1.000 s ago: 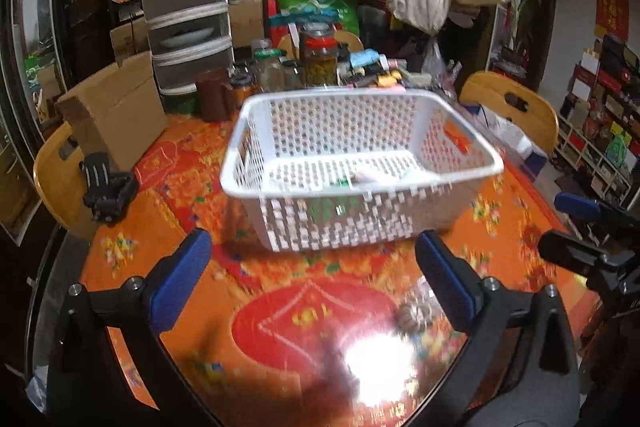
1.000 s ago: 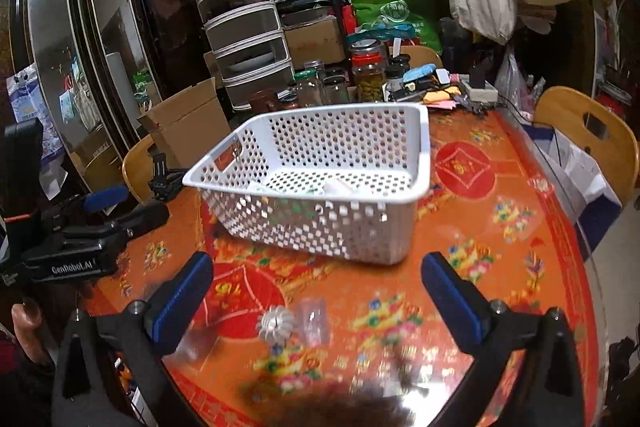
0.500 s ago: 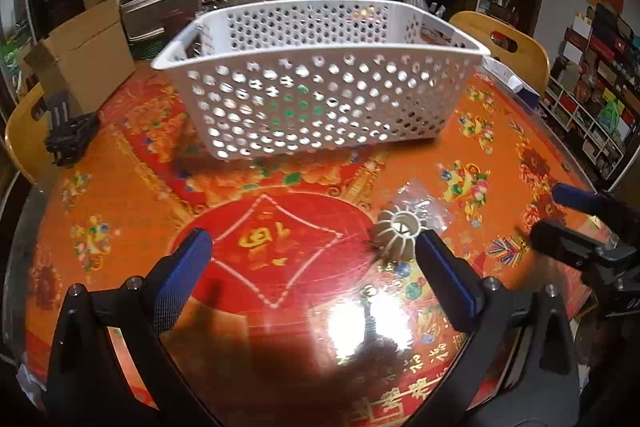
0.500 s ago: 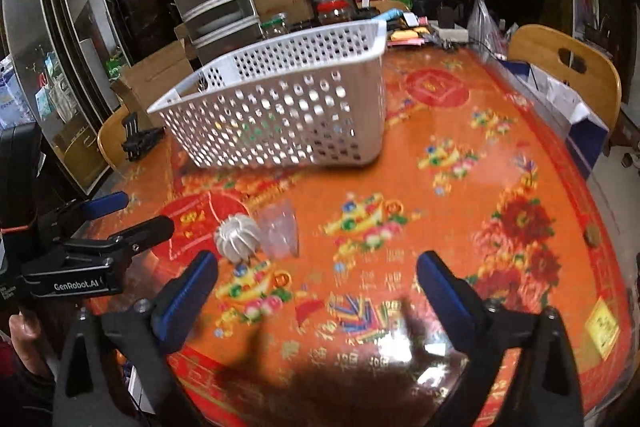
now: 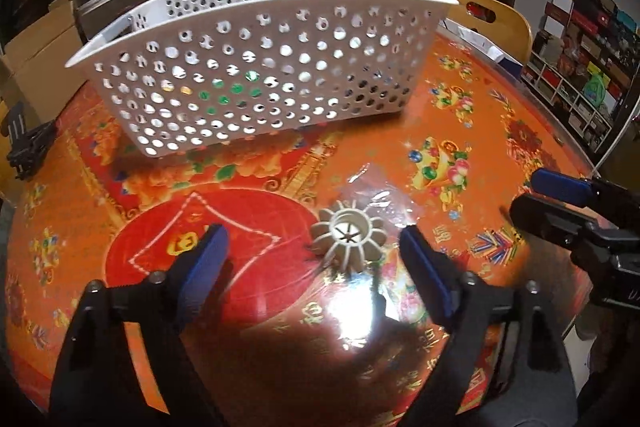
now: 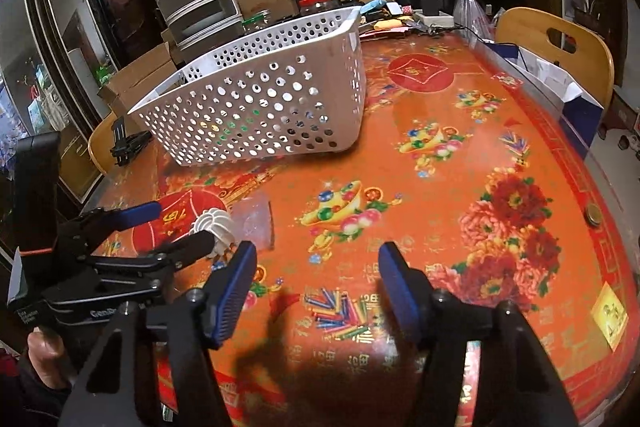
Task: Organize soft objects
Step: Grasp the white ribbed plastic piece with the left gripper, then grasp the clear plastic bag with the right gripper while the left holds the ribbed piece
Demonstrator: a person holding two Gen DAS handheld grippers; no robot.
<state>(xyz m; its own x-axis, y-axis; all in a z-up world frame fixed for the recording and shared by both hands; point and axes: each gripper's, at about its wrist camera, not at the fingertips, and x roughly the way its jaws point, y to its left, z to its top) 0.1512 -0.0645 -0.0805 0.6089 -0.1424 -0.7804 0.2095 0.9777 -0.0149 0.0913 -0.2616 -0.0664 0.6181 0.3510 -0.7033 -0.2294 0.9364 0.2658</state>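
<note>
we are holding the left gripper point(image 5: 308, 243) with its jaws just closing in around, not yet pressing, the white ribbed ball point(image 5: 349, 235) near the table's point(image 6: 460, 187) front edge, short of the white basket point(image 5: 256, 79), while the right gripper point(image 6: 314, 267), also narrowing, is holding nothing.

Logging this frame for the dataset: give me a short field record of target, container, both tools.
target: white ribbed soft object, on the table, beside a clear plastic bag
container: white perforated basket, behind the target
left tool: jaws just been closing, either side of target, no pad contact seen
right tool: jaws just been closing, nothing between them
</note>
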